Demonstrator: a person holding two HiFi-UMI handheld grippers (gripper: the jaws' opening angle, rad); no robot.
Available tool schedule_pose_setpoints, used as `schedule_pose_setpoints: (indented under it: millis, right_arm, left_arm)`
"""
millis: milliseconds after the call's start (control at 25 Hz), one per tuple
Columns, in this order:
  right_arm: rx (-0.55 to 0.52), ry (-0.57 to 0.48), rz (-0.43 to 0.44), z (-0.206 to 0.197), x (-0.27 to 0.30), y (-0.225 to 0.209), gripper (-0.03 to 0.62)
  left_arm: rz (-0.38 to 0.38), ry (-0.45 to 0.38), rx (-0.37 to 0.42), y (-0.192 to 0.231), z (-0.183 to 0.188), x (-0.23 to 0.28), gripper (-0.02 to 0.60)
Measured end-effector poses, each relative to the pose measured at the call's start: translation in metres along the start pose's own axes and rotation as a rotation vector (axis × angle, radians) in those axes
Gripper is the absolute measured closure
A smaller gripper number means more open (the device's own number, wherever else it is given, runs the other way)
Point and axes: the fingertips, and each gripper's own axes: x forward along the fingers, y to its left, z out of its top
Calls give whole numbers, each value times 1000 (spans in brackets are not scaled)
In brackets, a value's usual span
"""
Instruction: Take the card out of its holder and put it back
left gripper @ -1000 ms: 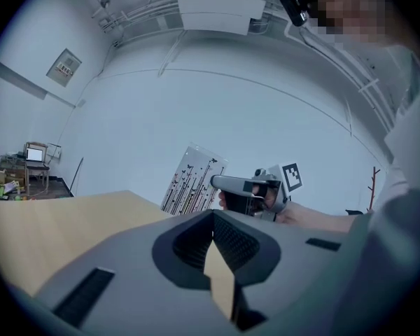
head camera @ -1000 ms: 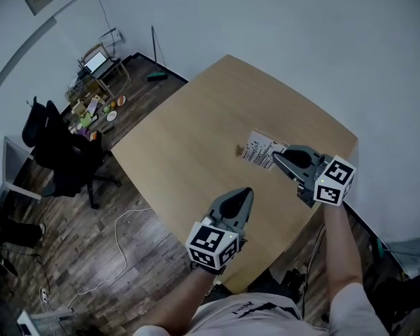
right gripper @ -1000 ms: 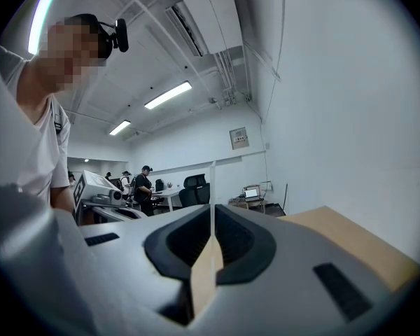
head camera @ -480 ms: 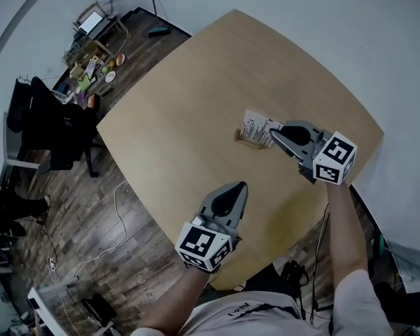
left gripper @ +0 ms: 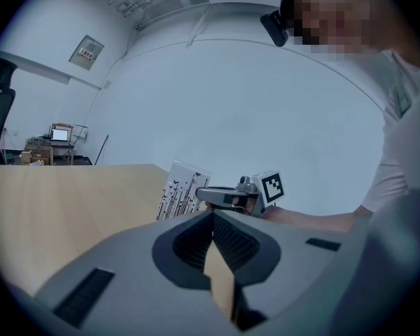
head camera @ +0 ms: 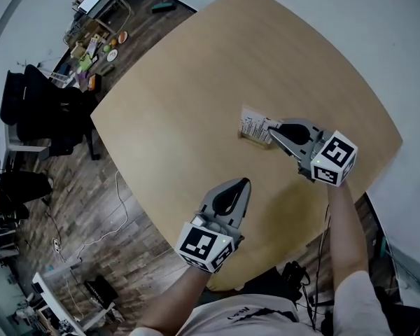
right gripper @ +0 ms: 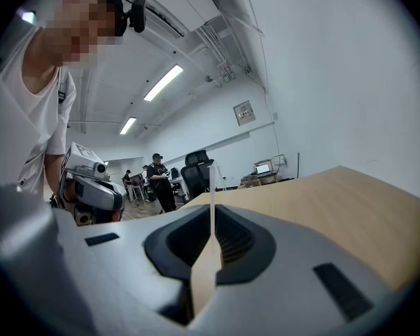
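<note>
Two grippers, one per hand, over one table (head camera: 189,82) that carries one card (head camera: 253,121) in one holder (head camera: 249,138).

The left gripper (head camera: 246,181) is nearest, low over the table's near edge. Its forearm comes up from 7 o'clock and its nose points to 1 o'clock, tipped slightly down. Its jaws are pressed together with nothing between them.

The right gripper (head camera: 269,126) lies at 1 o'clock from the left one and well apart from it. Its forearm reaches in from 5 o'clock and its nose points to 10 o'clock, almost level. Its jaws are drawn together too. The card's thin white edge rises straight ahead of the tips, and I cannot tell whether they touch it.

The card stands upright in its holder, right of the table's middle, at the right gripper's nose.
</note>
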Motion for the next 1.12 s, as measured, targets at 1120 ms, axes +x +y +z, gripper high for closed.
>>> schedule_pose_setpoints:
  millis: [1120]
  right_arm:
    - [-29,96,-4,-58,30,-18,569]
  left_arm:
    - [36,47,-39,25,-19,16,569]
